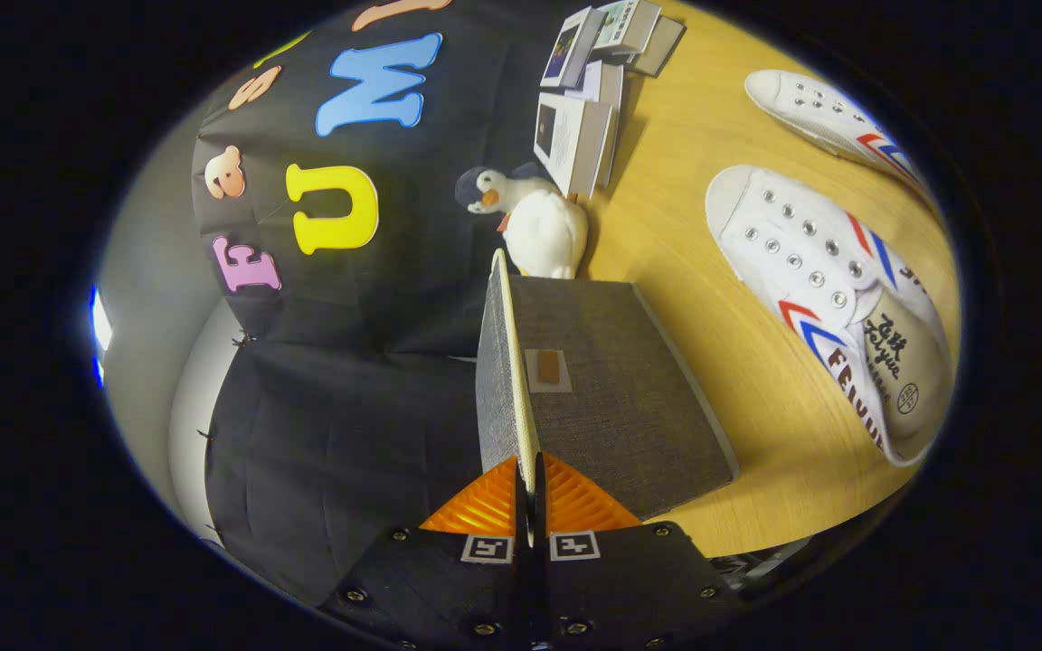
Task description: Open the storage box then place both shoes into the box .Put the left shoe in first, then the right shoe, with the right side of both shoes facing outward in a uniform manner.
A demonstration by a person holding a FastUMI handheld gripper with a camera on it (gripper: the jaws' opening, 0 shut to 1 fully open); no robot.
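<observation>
Storage box [611, 398], grey fabric, on the wooden table [684, 226]: lid [512, 362] raised edge-on, its rim clamped between the closed fingers of the gripper [530, 484], which is rolled sideways. Two white shoes [824, 298] [833, 122] lie beyond the box, well apart from it. Plush penguin [535, 221] just past the lid's far end; booklets [593, 90] farther on.
</observation>
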